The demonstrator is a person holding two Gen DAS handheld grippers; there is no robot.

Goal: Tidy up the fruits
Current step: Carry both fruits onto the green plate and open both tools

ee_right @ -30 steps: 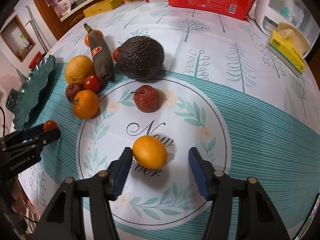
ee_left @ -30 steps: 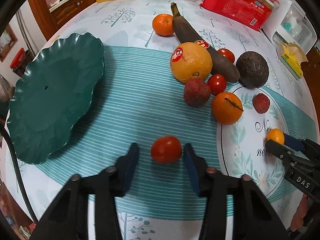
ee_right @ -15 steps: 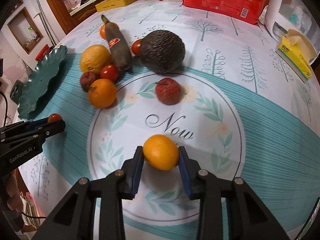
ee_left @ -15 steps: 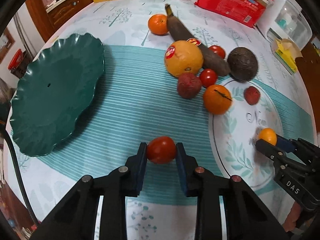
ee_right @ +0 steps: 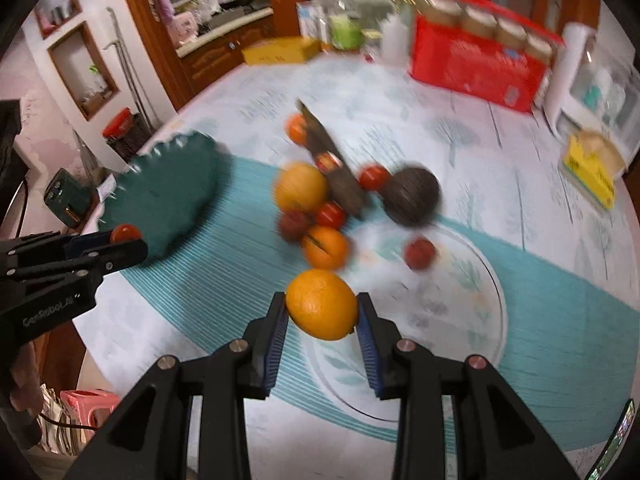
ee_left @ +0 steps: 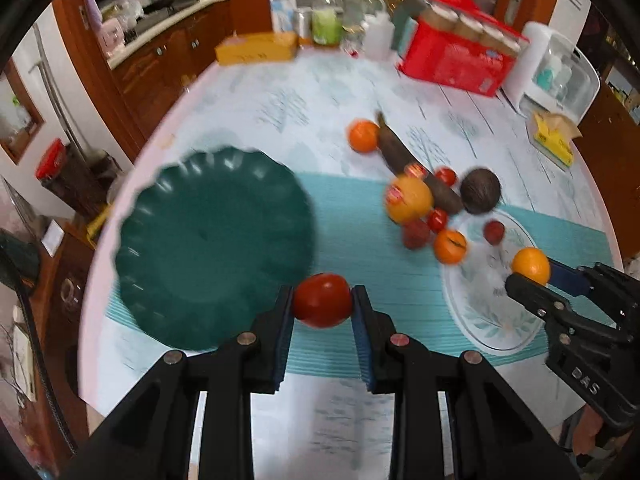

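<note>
Left gripper (ee_left: 322, 307) is clamped on a red tomato (ee_left: 322, 300), held clear above the desk (ee_left: 304, 92) at lower centre of the left view, beside the green plate (ee_left: 208, 240). Right gripper (ee_right: 322, 317) — its fingers closed against a small orange (ee_right: 322, 304) — holds it aloft at lower centre of the right view. Remaining fruits (ee_right: 340, 200) lie clustered mid-frame — blurred.
</note>
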